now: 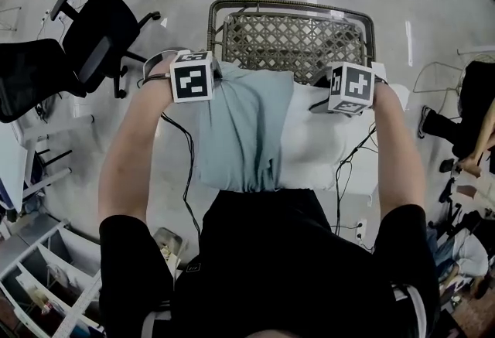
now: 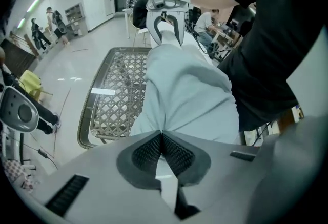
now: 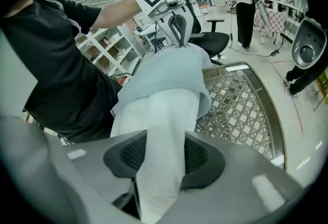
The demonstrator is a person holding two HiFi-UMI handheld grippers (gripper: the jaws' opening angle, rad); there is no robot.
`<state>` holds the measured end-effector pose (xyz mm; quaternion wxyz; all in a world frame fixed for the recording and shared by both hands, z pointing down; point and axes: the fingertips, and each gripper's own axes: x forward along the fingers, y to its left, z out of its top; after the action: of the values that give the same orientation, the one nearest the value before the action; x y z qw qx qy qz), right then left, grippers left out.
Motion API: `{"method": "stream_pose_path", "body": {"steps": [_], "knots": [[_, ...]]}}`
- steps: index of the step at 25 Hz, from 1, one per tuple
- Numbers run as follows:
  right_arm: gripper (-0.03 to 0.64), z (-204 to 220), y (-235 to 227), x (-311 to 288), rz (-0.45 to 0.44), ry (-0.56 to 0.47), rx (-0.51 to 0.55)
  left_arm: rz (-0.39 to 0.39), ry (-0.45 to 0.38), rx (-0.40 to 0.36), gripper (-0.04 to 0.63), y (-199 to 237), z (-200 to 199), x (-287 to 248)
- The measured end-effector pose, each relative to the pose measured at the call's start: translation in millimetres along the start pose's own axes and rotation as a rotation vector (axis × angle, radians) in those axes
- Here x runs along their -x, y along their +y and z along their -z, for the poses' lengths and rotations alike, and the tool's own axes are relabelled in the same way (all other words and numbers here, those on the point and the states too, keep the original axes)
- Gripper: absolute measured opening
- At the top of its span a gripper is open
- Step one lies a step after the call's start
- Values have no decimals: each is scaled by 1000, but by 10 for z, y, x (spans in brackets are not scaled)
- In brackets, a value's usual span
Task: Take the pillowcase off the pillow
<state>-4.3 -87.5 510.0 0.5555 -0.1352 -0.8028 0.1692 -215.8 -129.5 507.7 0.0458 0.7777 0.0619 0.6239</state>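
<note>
Currently pinching a fold of the pale blue pillowcase [image 1: 232, 135] with the left gripper [image 2: 162, 136], jaws pressed together on the cloth. Clamping the bare white end of the pillow [image 1: 321, 143] with the right gripper [image 3: 163, 154], pads held partly apart by the padding squeezed between them. Holding both up above the lattice table [image 1: 294, 35] and against the black shirt [image 1: 286, 267], pillowcase covering the left part in the head view, white pillow bared on the right.

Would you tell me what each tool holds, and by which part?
The left tool pinches the blue pillowcase at its end; the right tool clamps the white pillow at its bared end.
</note>
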Motion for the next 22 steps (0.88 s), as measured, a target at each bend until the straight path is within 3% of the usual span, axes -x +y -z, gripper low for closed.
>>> {"method": "stream_pose_path", "body": {"steps": [6, 9, 12, 15, 17, 19, 22], "knots": [[186, 39, 31, 94, 28, -66, -38, -65, -124, 85, 8, -120, 120, 165], [215, 150, -186, 72, 135, -41, -65, -197, -221, 126, 9, -4, 46, 276], [239, 288, -452, -31, 278, 36, -108, -321, -238, 196, 8, 86, 251, 286], [239, 386, -635, -115, 423, 106, -149, -282, -222, 266, 11, -112, 522, 69], [221, 393, -713, -147, 498, 114, -144, -230, -205, 292, 57, -317, 652, -160], [238, 396, -681, -193, 523, 110, -149, -173, -207, 323, 128, -528, 734, -399], [272, 438, -461, -270, 507, 113, -186, -99, -191, 355, 178, -858, 888, -740]]}}
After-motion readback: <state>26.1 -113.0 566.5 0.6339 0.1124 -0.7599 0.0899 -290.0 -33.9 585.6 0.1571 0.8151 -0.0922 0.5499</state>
